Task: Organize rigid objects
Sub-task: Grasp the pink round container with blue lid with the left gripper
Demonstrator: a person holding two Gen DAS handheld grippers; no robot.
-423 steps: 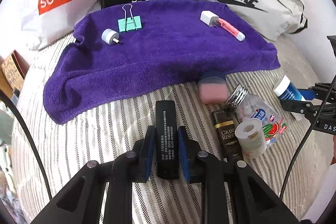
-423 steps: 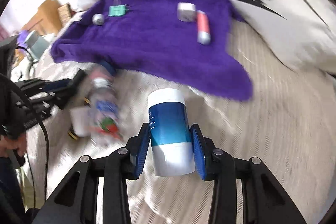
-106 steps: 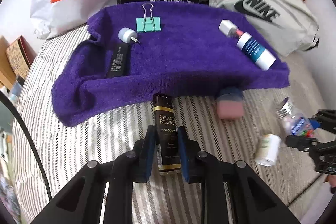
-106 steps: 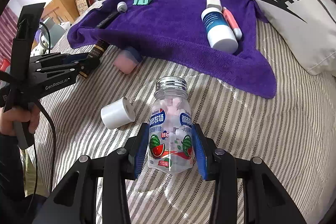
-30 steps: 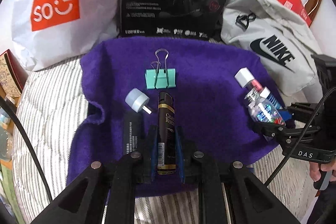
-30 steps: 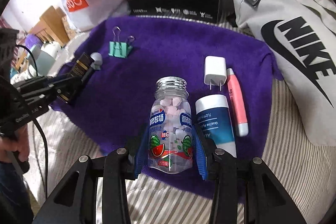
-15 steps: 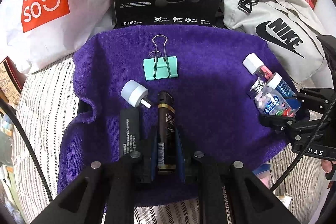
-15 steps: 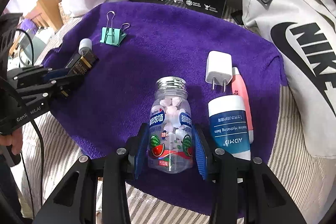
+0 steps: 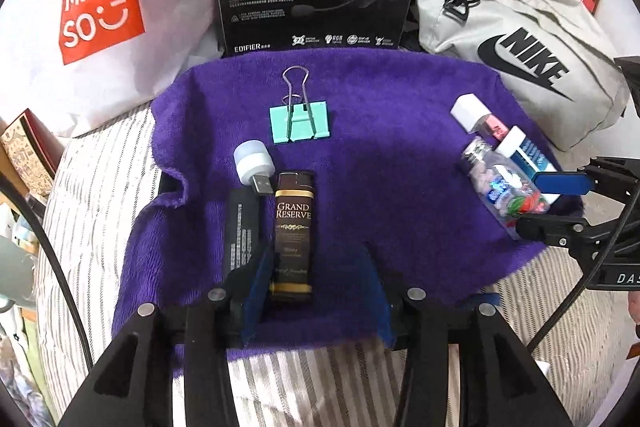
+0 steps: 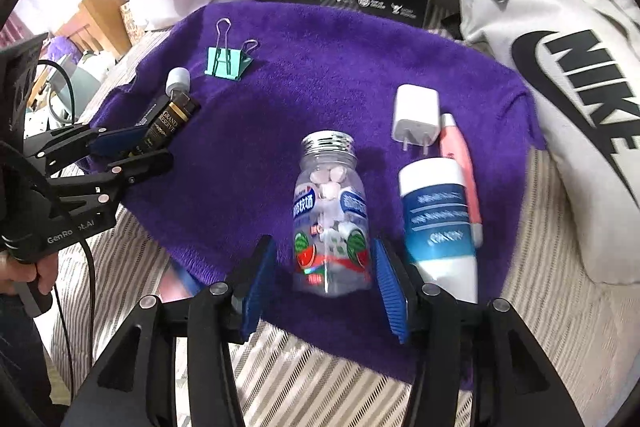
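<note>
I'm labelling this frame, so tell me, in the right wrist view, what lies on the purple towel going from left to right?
Grand Reserve box → teal binder clip → candy bottle → white charger plug → pink tube.

Towel (image 9: 380, 155) mid-frame on bed (image 9: 92, 195), binder clip (image 9: 300, 121) upper centre, lighter (image 9: 294, 231) below it, candy bottle (image 9: 502, 187) at right edge.

Striped bed (image 9: 100, 195) w/ purple towel (image 9: 380, 155), bags.
</note>
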